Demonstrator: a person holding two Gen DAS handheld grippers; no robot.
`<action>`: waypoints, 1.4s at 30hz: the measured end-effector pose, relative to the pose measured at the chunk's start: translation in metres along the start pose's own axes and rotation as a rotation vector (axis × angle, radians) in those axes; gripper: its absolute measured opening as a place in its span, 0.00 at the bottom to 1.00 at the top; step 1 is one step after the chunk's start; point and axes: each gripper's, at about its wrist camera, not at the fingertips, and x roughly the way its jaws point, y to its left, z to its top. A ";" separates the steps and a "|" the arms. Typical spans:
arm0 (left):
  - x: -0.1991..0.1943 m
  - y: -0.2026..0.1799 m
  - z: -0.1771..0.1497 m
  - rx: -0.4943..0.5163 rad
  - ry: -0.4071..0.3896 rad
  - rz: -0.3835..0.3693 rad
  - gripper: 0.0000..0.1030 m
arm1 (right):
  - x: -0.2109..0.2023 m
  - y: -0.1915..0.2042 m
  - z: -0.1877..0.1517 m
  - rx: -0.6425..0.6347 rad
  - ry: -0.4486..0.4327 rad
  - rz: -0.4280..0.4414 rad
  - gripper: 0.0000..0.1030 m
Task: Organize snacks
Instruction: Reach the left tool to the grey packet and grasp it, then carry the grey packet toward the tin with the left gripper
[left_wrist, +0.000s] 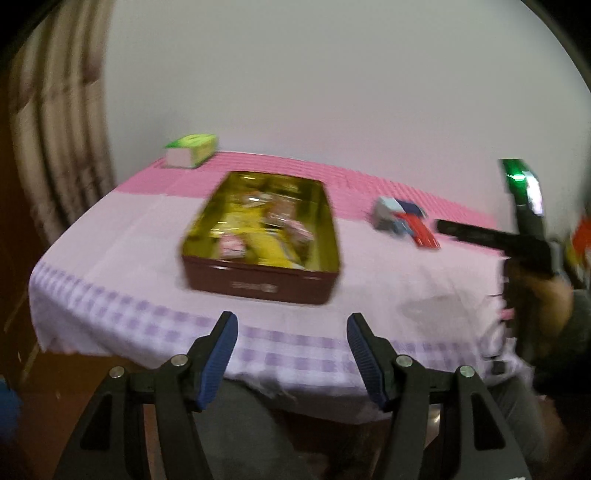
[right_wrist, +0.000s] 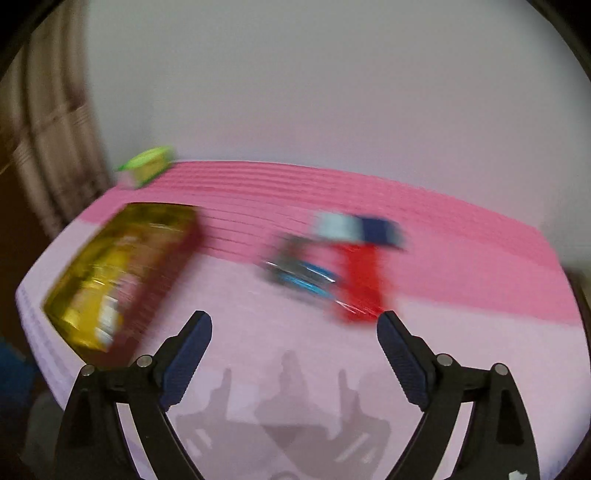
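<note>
Right wrist view showed the right gripper (right_wrist: 294, 325) spread wide and empty near the loose snack packets (right_wrist: 334, 264), with the left gripper (left_wrist: 291, 325) also spread before the tin (left_wrist: 260, 236), so a blurred, hasty reach could push packets away.

A plain pale wall (left_wrist: 332, 74) stands behind the worktop (left_wrist: 110, 258); a beige curtain (left_wrist: 55, 147) hangs at left, above brown floor (left_wrist: 55, 387).

The tin (left_wrist: 258, 284) is dark red outside, gold inside. The tablecloth (left_wrist: 110, 258) is pink with purple checks.
</note>
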 end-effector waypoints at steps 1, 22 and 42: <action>0.005 -0.011 0.000 0.040 0.009 -0.016 0.61 | -0.009 -0.029 -0.014 0.059 0.007 -0.024 0.88; 0.234 -0.163 0.172 0.070 0.154 -0.036 0.61 | -0.086 -0.186 -0.055 0.432 -0.097 0.009 0.91; 0.314 -0.156 0.167 0.056 0.288 0.087 0.35 | -0.076 -0.194 -0.060 0.442 -0.060 0.037 0.91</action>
